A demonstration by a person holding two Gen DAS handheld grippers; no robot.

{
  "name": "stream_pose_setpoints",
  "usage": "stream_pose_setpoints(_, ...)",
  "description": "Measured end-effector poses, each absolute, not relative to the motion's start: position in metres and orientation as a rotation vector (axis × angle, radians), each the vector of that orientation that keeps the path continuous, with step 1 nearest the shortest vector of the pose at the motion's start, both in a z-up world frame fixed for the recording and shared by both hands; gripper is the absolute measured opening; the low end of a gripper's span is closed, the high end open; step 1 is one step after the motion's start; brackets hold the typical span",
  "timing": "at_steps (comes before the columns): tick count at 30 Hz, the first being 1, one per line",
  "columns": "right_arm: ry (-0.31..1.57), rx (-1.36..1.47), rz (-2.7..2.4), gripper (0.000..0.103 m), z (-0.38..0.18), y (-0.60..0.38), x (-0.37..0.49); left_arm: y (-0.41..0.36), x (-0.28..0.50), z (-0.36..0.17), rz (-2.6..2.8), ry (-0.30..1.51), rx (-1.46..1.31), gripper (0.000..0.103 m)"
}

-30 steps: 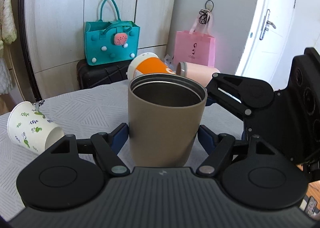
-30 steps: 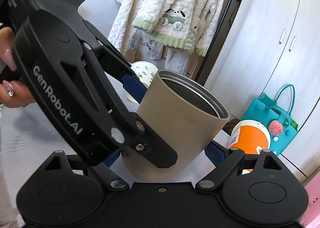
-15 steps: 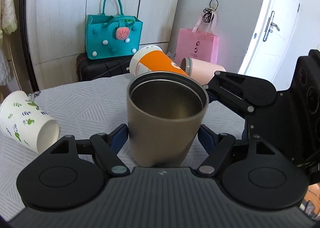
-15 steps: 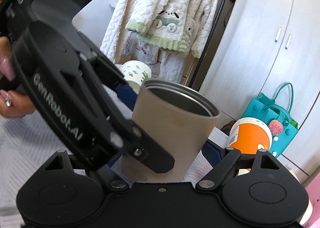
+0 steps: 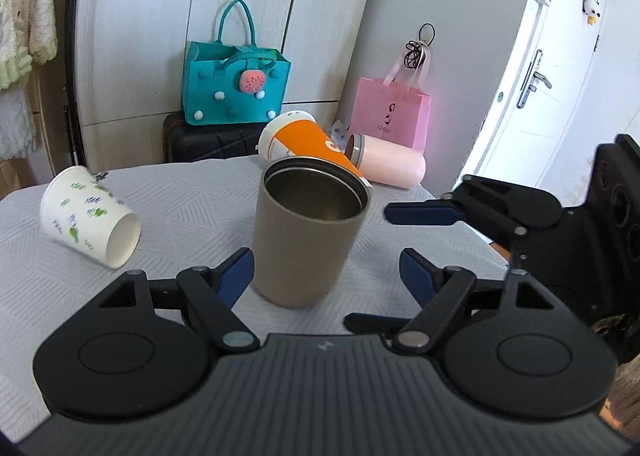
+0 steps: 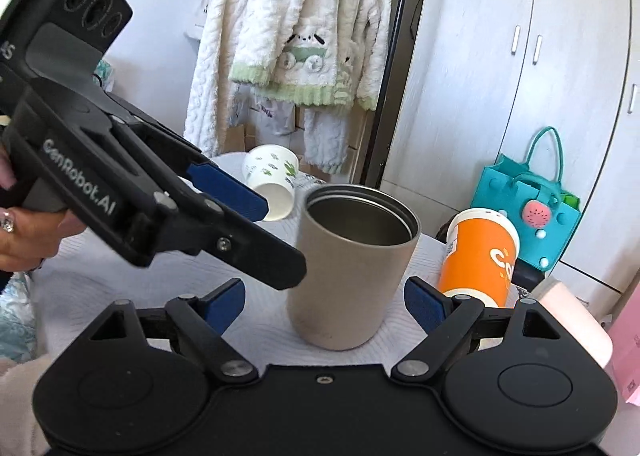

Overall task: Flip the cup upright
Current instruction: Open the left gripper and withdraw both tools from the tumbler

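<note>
A tan steel-lined tumbler stands upright on the grey-white tablecloth, mouth up; it also shows in the right wrist view. My left gripper is open, its blue fingers wide apart on either side of the tumbler, not touching it. My right gripper is open too, fingers clear of the tumbler. The left gripper's body shows in the right wrist view, the right gripper's finger in the left wrist view.
A white leaf-print paper cup lies on its side at the left. An orange paper cup and a pink tumbler lie on their sides behind. A teal bag, a pink bag and cupboards stand beyond the table.
Both grippers have opened and let go of the tan tumbler, which went from tilted to standing upright on the table. Both grippers have drawn back slightly.
</note>
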State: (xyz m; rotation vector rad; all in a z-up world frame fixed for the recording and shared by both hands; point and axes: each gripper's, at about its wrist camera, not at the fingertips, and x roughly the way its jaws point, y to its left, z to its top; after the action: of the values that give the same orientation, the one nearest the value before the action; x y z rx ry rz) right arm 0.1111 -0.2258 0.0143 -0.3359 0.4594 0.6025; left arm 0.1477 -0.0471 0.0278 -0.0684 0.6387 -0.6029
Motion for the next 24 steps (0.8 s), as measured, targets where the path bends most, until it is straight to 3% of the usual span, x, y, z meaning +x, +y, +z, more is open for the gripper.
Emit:
stream_pose_setpoints(14, 0.399, -0.238, 0.511, 0.091, 0.049, -0.237, 0.047, -0.027, 0.080, 0.040, -0.335, 0.582, -0.065, 0.081)
stream_pose_setpoints(20, 0.395, -0.188, 0.391, 0.097, 0.051, -0.242, 0.025, -0.017, 0.052, 0.038, -0.265, 0.562, -0.085, 0.090)
stream_pose_setpoints(24, 0.375, -0.178, 0.268, 0.103, 0.046, -0.242, 0.012, -0.016, 0.040, 0.035, -0.212, 0.554, -0.094, 0.102)
